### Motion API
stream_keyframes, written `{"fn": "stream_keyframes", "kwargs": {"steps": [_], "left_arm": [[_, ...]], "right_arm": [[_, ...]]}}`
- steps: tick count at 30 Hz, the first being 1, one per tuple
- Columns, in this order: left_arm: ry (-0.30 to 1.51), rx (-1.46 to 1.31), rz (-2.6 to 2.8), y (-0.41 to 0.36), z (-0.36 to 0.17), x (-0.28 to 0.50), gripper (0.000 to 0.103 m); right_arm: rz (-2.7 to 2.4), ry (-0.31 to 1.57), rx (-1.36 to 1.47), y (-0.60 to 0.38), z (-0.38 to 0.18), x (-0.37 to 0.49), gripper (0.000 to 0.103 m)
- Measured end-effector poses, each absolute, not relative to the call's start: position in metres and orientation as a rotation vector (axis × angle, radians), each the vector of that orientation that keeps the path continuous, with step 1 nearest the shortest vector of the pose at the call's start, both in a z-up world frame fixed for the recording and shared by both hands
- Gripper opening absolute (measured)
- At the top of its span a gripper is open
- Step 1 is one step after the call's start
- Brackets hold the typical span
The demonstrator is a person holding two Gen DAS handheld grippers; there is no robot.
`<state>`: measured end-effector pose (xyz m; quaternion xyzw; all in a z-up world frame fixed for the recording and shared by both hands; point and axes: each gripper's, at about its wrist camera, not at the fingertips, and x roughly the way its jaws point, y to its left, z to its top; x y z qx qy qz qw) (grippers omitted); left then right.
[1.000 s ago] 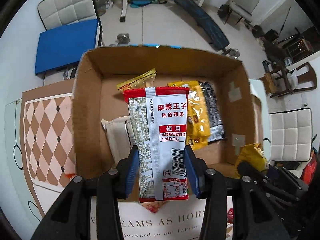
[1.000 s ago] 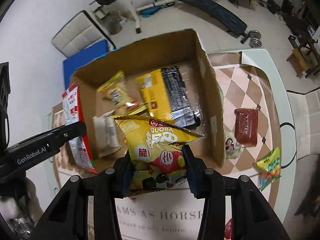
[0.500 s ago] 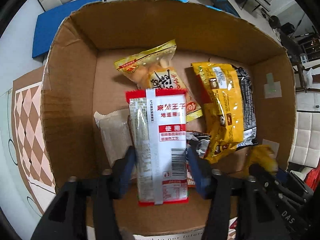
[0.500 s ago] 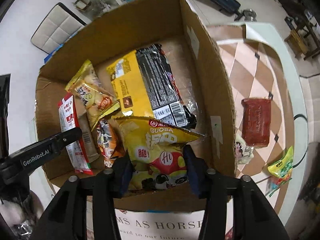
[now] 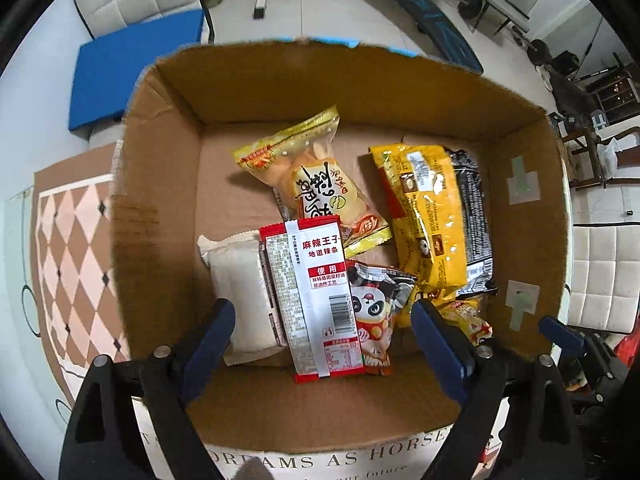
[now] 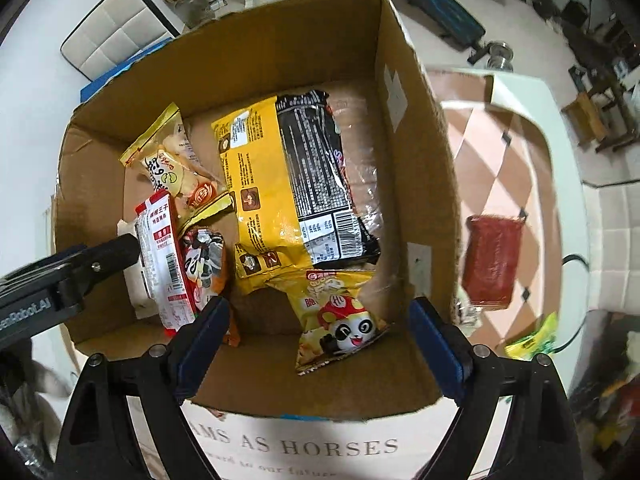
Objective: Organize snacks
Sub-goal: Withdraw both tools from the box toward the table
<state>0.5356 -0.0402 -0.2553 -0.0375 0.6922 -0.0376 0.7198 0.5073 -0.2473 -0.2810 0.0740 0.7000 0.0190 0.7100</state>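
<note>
Both tongs gape empty over the box [image 5: 160, 168]: left gripper [image 5: 322, 342], right gripper [image 6: 316, 340]. Six packets lie inside; the red strip [image 5: 316, 296] runs 12 to 6, the chips [image 6: 338, 316] at 5

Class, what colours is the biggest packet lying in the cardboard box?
The biggest packet is yellow and black, seen best in the right wrist view.
</note>
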Motion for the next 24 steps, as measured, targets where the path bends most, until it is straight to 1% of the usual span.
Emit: {"fn": "stream_keyframes", "kwargs": {"steps": [6, 16, 18, 24], "left_arm": [[1.410, -0.048, -0.055, -0.041, -0.226, 0.506, 0.090], [1.282, -0.046, -0.044, -0.040, -0.182, 0.461, 0.090], [1.239, -0.027, -0.041, -0.041, -0.168, 0.450, 0.090], [1.186, -0.044, -0.032, -0.036, -0.141, 0.429, 0.090]], "right_arm": [[0.039, 1.467, 0.120, -0.244, -0.254, 0.493, 0.094], [0.041, 1.324, 0.065, -0.244, -0.194, 0.453, 0.094], [0.044, 1.304, 0.062, -0.244, -0.182, 0.443, 0.094], [0.068, 1.261, 0.068, -0.244, -0.158, 0.419, 0.094]]}}
